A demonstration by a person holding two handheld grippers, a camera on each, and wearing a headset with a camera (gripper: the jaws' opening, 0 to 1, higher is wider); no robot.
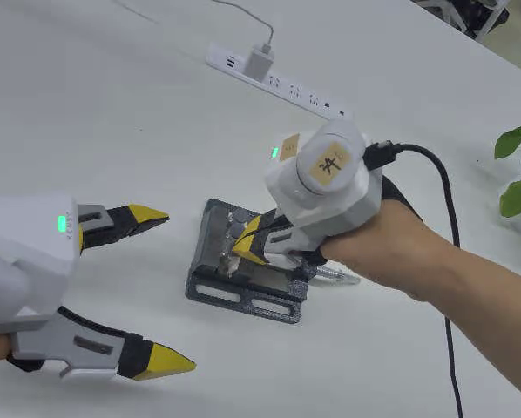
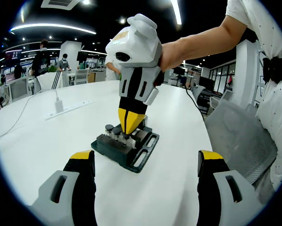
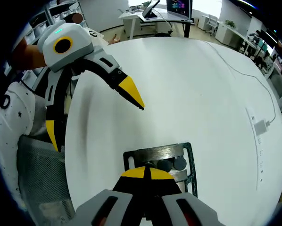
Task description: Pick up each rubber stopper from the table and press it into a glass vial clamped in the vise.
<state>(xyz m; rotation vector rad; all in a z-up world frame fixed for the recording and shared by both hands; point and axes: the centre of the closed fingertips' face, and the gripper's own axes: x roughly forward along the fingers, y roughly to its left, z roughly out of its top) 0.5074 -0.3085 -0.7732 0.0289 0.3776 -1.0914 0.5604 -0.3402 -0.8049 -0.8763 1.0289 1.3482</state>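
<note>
The right gripper (image 1: 246, 246) tilts steeply down and leftward, its yellow-tipped jaws pressed together. The person's right hand (image 1: 387, 248) grips it, and the bare forearm (image 1: 487, 305) reaches back to the right. The left gripper (image 1: 160, 289) lies roughly level, with its jaws spread wide apart.

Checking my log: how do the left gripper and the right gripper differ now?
The left gripper has its jaws wide apart; the right gripper has them closed together. The left gripper hangs over bare table, apart from the vise; the right gripper points down at the vials in it. Both have yellow-tipped jaws.
</note>
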